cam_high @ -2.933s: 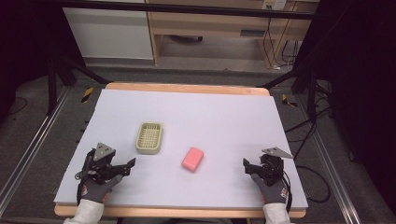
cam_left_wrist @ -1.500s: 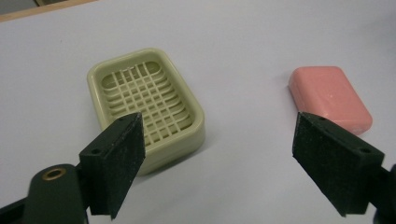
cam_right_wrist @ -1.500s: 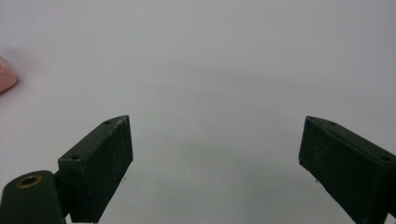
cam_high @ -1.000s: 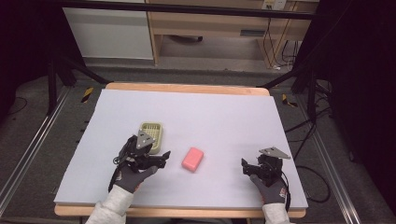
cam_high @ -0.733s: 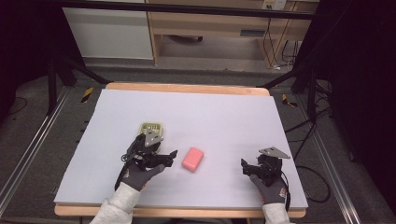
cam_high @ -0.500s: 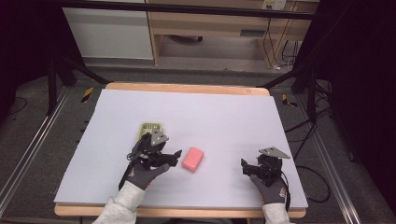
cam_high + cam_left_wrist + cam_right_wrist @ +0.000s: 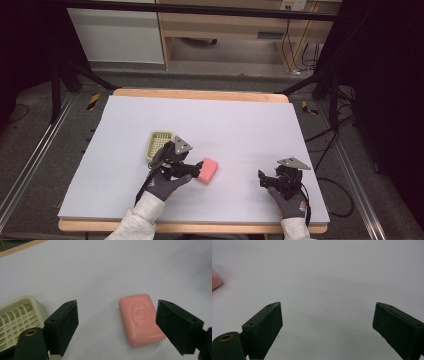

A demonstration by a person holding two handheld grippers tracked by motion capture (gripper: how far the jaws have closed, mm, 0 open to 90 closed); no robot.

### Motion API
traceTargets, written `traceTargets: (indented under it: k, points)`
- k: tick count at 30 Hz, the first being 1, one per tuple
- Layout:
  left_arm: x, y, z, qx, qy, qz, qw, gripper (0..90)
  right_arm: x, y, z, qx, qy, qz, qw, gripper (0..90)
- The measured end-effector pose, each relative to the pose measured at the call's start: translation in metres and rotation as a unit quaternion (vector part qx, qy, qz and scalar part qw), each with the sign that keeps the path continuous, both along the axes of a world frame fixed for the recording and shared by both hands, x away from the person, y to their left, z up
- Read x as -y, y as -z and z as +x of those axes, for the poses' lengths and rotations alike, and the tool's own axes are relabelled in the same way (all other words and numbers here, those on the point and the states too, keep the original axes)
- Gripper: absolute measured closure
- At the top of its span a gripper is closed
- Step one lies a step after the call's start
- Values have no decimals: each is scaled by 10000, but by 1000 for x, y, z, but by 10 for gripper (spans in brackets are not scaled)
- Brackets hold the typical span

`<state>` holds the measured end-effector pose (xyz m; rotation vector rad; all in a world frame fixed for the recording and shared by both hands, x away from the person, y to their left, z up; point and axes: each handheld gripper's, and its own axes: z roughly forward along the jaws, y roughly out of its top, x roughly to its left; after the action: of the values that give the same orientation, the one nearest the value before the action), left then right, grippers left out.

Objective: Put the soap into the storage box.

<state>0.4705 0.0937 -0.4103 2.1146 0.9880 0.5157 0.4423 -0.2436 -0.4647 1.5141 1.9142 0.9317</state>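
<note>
Cream-yellow slatted plastic: soap dish [image 7: 158, 145] sits left of table centre, just behind and to the left of the left gripper [image 7: 196, 168]. In the left gripper view the dish [image 7: 17, 322] lies outside the left jaw, partly hidden by it, slats up and nothing in it.

Left gripper: jaws spread wide, holding nothing. Pink soap bar [image 7: 208, 170] lies flat on the white table [image 7: 240, 125] directly ahead of the jaw tips. In the left gripper view the bar [image 7: 140, 318] sits in the gap but off-centre, close to the right-hand jaw and clear of the left-hand one; whether it touches the right-hand pad cannot be told. Its long axis runs roughly along the reach direction, tilted slightly, so the jaws would close across the short width. Embossed oval stamp faces up.

Judgement: the left hand is much the nearer to the bar; a small sideways correction to centre the bar looks advisable before closing, or one jaw may push it askew.

Room: bare table surface on all sides of the bar except toward the dish, which is near but apart from it.

Right gripper [image 7: 261, 178]: near the front right of the table, well apart from the bar, jaws wide and empty. In its own view [image 7: 327, 327] a pink corner of the bar [image 7: 215, 280] shows at the far left edge.
</note>
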Motion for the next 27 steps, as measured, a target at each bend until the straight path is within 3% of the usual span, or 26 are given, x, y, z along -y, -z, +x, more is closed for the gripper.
traceTargets:
  k: [15, 27]
  points:
    - [21, 17, 8, -218, 50, 181, 9996, 192, -1, 1, 0, -35, 3, 12, 10000, 91]
    - [33, 30, 12, -368, 70, 194, 9991, 192, -1, 1, 1, -63, 0, 14, 10000, 91]
